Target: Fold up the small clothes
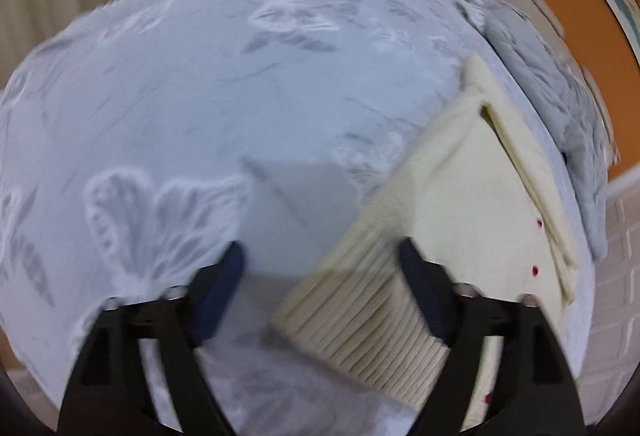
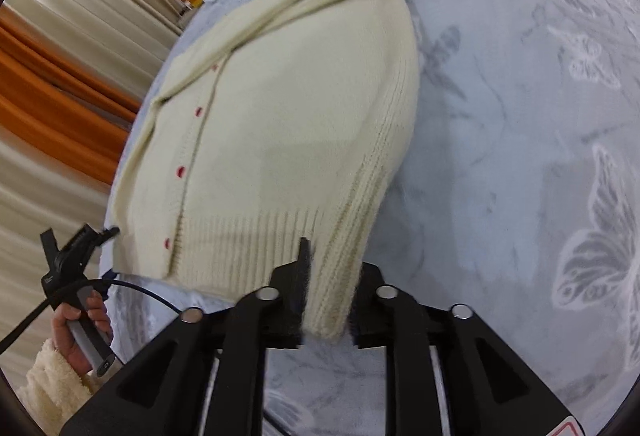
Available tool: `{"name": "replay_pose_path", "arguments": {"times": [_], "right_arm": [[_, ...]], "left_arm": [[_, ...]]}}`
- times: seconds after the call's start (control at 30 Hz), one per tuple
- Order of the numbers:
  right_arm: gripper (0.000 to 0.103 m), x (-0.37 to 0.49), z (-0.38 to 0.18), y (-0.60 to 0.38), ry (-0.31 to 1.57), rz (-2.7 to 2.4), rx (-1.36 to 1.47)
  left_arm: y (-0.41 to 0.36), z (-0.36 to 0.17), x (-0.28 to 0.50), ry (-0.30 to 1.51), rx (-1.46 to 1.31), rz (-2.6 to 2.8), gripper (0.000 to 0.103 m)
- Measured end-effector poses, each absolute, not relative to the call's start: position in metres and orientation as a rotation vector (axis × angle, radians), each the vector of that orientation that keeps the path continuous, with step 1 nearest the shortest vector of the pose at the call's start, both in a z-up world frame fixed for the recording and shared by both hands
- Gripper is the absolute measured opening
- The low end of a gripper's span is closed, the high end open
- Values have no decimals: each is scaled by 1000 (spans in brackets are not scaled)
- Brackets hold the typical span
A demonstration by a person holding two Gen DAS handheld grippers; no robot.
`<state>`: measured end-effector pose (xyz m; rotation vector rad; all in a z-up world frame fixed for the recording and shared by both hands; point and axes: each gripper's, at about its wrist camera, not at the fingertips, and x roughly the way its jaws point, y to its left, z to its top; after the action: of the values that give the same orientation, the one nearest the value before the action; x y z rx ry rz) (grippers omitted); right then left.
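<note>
Cream cardigan (image 2: pixel 288 123) (red buttons), sleeve folded over, near the bed's (image 1: pixel 200 95) edge.
Right gripper (image 2: pixel 328 300) clamps its ribbed cuff; left gripper (image 1: pixel 320 264) gapes wide, empty.

Your right gripper (image 2: pixel 326 292) hides the cardigan (image 2: pixel 288 123) cuff's tip. At five o'clock in your left view, the cardigan's hem is cut off behind the finger (image 1: pixel 424 288).

Left tongs (image 1: pixel 320 268) gape wide — right tongs (image 2: pixel 326 300) pinched tight, holding fabric.
</note>
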<state>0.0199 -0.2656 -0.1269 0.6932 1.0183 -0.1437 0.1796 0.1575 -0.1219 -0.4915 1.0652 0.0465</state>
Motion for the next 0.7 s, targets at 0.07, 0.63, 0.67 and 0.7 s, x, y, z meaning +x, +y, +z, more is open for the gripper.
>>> {"name": "replay_pose_path", "arguments": {"times": [0.07,0.63,0.67,0.7], "right_arm": [[37,20,-133,-268,1025,-160,719],[7,-82,-39,-295,946,-154,612],[7,-94,-42,-293,976,-151,605],[7,-113,-46,-289,1027,-146,590]], "left_arm": [[143,-121,183,1080,-412,62,90],[138,-36,71,1214,-404,-283,8],[141,-40,59,1237,-394,-288,8],[141,-44,43,1265,-376,-283,8]]}}
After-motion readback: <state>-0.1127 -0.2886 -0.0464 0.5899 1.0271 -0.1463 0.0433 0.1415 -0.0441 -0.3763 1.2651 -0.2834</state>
